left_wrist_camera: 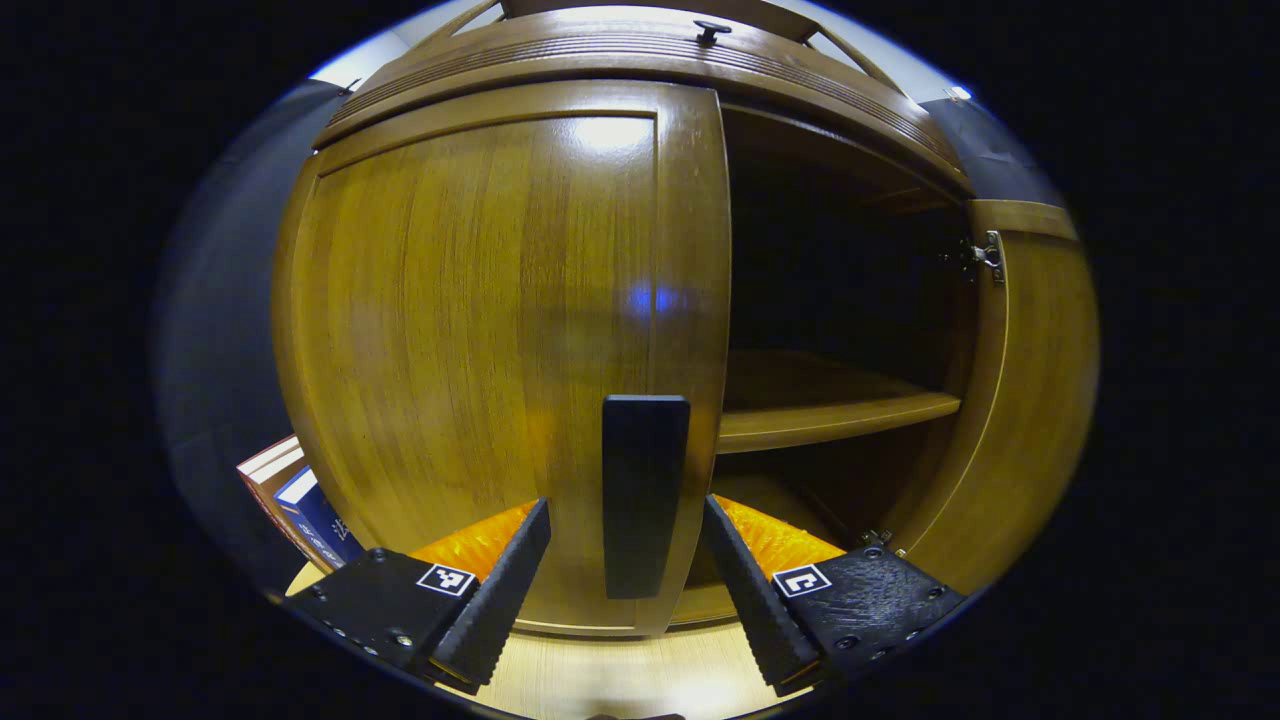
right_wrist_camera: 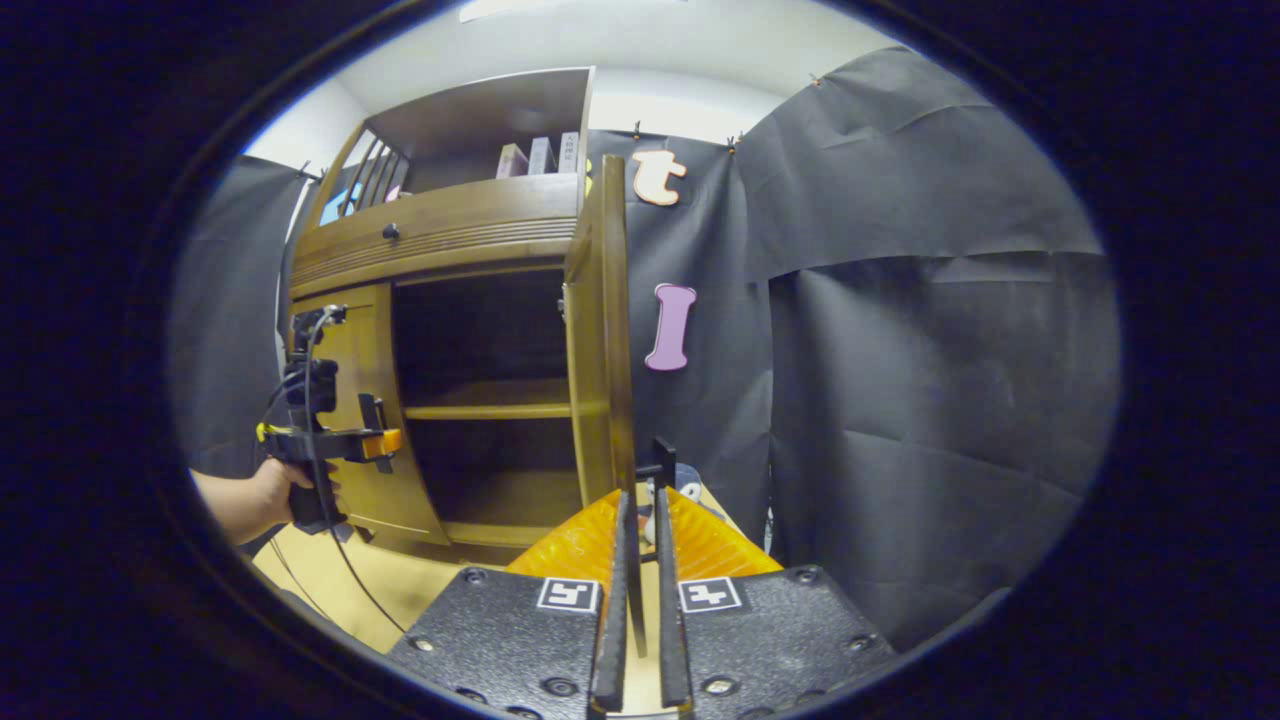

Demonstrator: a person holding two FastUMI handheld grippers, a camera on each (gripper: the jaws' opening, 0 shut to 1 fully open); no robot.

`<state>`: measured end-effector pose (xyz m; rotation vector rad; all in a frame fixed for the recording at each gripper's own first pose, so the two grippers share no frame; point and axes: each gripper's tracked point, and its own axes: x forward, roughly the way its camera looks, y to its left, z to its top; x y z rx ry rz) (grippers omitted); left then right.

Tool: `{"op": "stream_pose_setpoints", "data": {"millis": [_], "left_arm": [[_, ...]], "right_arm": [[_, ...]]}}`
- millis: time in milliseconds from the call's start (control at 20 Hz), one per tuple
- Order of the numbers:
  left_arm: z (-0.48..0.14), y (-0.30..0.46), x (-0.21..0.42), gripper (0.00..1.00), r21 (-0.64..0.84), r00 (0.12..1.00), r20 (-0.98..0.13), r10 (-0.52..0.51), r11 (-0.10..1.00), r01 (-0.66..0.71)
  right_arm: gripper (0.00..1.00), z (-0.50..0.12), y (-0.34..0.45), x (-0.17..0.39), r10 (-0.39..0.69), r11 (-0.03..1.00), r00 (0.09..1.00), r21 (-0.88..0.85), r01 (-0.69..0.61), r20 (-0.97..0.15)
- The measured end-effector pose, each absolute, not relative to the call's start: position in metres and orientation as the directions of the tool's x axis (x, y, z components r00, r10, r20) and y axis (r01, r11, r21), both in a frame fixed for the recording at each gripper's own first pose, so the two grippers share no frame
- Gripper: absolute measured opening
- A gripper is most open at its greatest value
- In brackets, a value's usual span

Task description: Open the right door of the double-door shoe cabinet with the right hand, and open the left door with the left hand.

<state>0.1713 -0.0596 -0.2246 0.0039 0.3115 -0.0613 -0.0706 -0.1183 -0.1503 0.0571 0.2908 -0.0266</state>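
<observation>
In the left gripper view the left gripper is released, its two fingers spread wide to either side of the dark handle on the left door. The handle stands upright between the fingers, and neither finger touches it. The left door is closed, or very nearly so, against the cabinet. To its right the cabinet stands open, with a shelf across the dark inside and the right door swung out on its hinge. A small knob sits on the drawer front above. Some books lean at the lower left, beside the cabinet.

In the right gripper view the right gripper is clenched on the edge of the right door; both fingers press its thin edge near the bottom. The door stands swung well out, seen edge-on. Farther off, a hand holds the left gripper at the left door. The cabinet rests on a pale wooden floor, with books on its upper shelf
</observation>
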Motion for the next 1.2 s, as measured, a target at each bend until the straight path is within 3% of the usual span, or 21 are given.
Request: {"op": "stream_pose_setpoints", "data": {"millis": [100,150,200,450,550,800,850,1000,1050,1200], "left_arm": [[-0.223,-0.059,0.169,0.87,-0.015,0.95,-0.303,-0.068,0.998,0.066],[-0.225,-0.059,0.173,0.98,-0.011,0.952,-0.297,-0.071,0.997,0.07],[-0.225,-0.057,0.173,0.77,-0.004,0.953,-0.293,-0.072,0.997,0.074],[-0.224,-0.065,0.17,0.35,-0.017,0.947,-0.297,-0.124,0.992,0.124],[-0.227,-0.066,0.173,0.29,-0.008,0.949,-0.293,-0.121,0.992,0.124],[-0.226,-0.064,0.162,0.29,-0.021,0.945,-0.303,-0.122,0.992,0.122],[-0.225,-0.064,0.158,0.37,-0.009,0.946,-0.301,-0.121,0.992,0.124],[-0.224,-0.061,0.143,0.37,0.006,0.946,-0.301,-0.122,0.992,0.129],[-0.224,-0.059,0.138,0.29,0.003,0.946,-0.302,-0.121,0.992,0.128],[-0.222,-0.056,0.122,0.29,-0.019,0.944,-0.308,-0.122,0.992,0.122]], "right_arm": [[0.27,-0.147,-0.112,-0.072,-0.009,0.999,0.958,0.046,0.023,-0.286],[0.31,-0.147,-0.108,-0.073,-0.005,0.999,0.958,0.042,0.018,-0.287],[0.32,-0.148,-0.104,-0.074,-0.003,0.999,0.958,0.038,0.014,-0.288],[0.46,-0.151,-0.086,-0.077,0.004,1.0,0.953,0.011,0.0,-0.304],[0.49,-0.154,-0.082,-0.077,0.008,1.0,0.952,0.003,-0.008,-0.307],[0.51,-0.16,-0.071,-0.072,0.019,1.0,0.95,-0.01,-0.024,-0.313],[0.55,-0.162,-0.069,-0.07,0.023,1.0,0.949,-0.011,-0.028,-0.314],[0.58,-0.167,-0.061,-0.064,0.046,0.999,0.948,-0.014,-0.053,-0.316],[0.58,-0.169,-0.059,-0.063,0.051,0.998,0.948,-0.016,-0.06,-0.315],[0.65,-0.172,-0.05,-0.058,0.079,0.996,0.946,-0.018,-0.09,-0.313]]}}
